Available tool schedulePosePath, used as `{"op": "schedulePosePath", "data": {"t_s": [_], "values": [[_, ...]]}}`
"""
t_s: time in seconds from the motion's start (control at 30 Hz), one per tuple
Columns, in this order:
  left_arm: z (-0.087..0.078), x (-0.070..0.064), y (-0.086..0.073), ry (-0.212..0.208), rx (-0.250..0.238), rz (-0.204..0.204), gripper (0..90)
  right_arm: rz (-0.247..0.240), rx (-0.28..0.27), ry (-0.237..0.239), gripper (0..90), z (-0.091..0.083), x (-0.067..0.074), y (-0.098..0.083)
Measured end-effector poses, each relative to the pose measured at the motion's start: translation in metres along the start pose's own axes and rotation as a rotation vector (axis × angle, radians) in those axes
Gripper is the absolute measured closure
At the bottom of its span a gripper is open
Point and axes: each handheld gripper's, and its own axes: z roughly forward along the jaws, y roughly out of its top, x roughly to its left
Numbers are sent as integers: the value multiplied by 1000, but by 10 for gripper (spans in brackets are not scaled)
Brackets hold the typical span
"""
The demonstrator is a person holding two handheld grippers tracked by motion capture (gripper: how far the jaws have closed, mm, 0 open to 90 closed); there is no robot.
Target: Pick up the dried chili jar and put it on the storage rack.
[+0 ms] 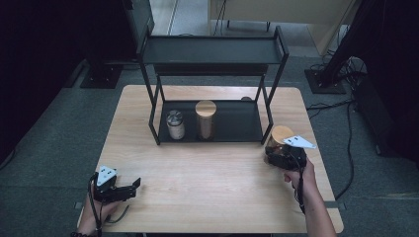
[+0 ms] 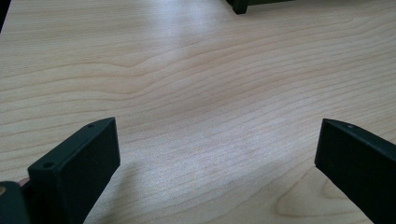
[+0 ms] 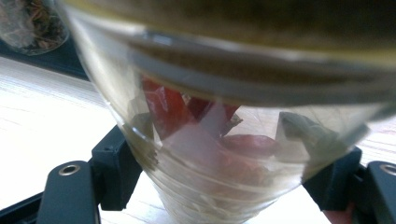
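Left gripper (image 1: pixel 132 185) parked low near the front-left corner of the tabletop (image 1: pixel 207 173), jaws spread wide, nothing between them. Over to the middle: small metal-lidded jar (image 1: pixel 175 124) and tall wood-lidded canister (image 1: pixel 205 120) standing side by side on the lower shelf of the black rack (image 1: pixel 212 49). Far right: right gripper (image 1: pixel 274 149) clamped round a wood-lidded glass jar (image 3: pixel 215 154) just beside the rack's front-right leg. Smooth glass, looked tilted — could slip, or clip that leg.
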Motion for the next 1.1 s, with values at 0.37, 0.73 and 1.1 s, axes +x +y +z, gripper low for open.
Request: {"op": "schedulePosePath", "data": {"t_s": [0.37, 0.73, 1.1], "values": [[0, 0, 0, -2, -1, 2, 4, -31, -4, 30, 248, 4, 15, 3], [0, 0, 0, -5, -1, 4, 4, -54, -9, 49, 248, 7, 27, 10], [0, 0, 0, -8, -2, 7, 4, -73, -11, 64, 248, 10, 37, 19]]}}
